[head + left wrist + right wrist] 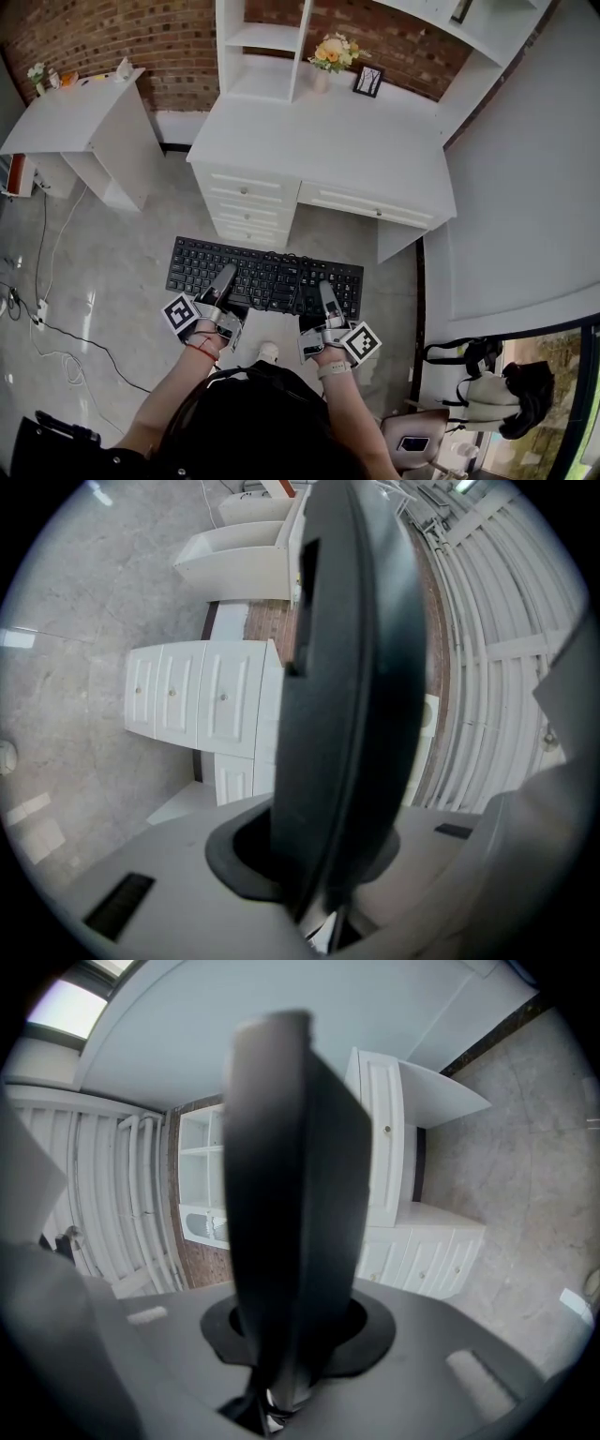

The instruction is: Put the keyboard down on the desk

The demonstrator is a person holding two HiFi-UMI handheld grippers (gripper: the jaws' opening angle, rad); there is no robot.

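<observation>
Both arms reach forward from the body, roughly parallel, forearms bare. The left hand (204, 336) holds the left gripper (225, 275) level and pointing ahead, its marker cube (180, 313) on the outer left side. The right hand (328, 354) holds the right gripper (326, 291) the same way, its own cube at the outer right. Each gripper's jaws are clamped on the near edge of the keyboard (272, 272) (one jaw over the keys, the other beneath), the right gripper just right of the left one.

Desk (319, 141) ctr free; vase (322, 77), frame (368, 82) rear
</observation>
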